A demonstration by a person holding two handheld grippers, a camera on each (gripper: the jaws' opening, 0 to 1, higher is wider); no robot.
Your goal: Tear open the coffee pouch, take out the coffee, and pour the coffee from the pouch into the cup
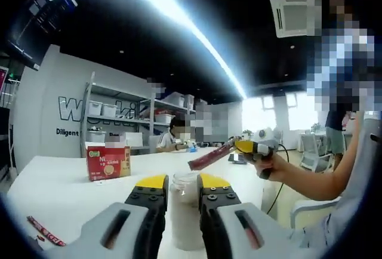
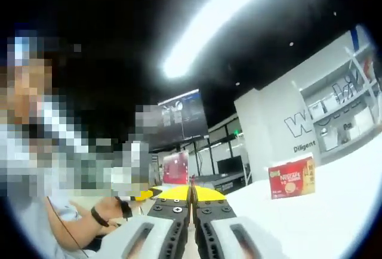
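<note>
Holding the cup [image 1: 184, 211] clamped in our left claw [image 1: 182, 194] | right claw [image 2: 192, 196] pinching coffee stick [image 1: 210, 156] above | next: tip stick over cup

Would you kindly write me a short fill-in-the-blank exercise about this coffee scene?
1. The left gripper is closed around a clear ____.
2. The right gripper holds a coffee stick coloured ____.
3. The red coffee box stands on the white ____.
Missing words: cup; red; table.
</note>
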